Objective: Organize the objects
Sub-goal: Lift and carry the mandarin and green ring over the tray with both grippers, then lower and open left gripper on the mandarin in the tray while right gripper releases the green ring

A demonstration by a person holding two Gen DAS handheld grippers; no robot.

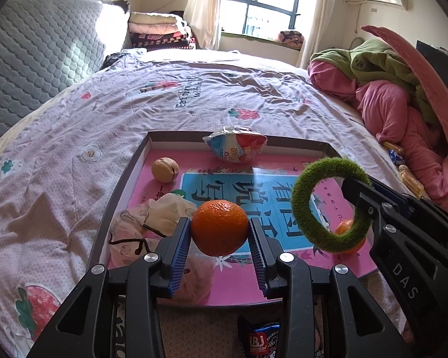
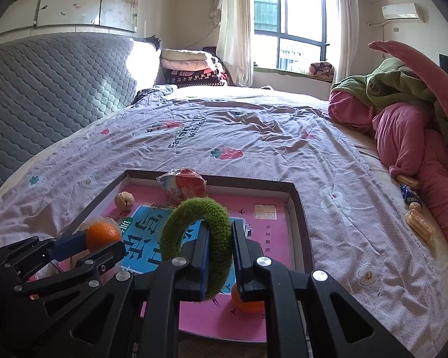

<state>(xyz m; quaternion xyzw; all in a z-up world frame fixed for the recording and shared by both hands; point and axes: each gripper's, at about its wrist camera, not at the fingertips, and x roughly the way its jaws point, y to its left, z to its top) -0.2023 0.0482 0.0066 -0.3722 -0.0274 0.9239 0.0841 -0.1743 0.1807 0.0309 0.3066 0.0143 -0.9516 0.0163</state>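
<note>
Between left hand-held gripper (image 1: pixel 219 232) fingers — orange (image 1: pixel 219 227), above tray (image 1: pixel 301 146).

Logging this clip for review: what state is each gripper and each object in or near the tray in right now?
left gripper: shut on the orange, held above the tray
orange: gripped, lifted
right gripper: shut on the green ring
green ring: gripped, upright, lifted
second orange: lying in the tray
walnut: whole, lying in the tray
snack packet: leaning on the tray's far wall
tray: open, flat on the bed
</note>
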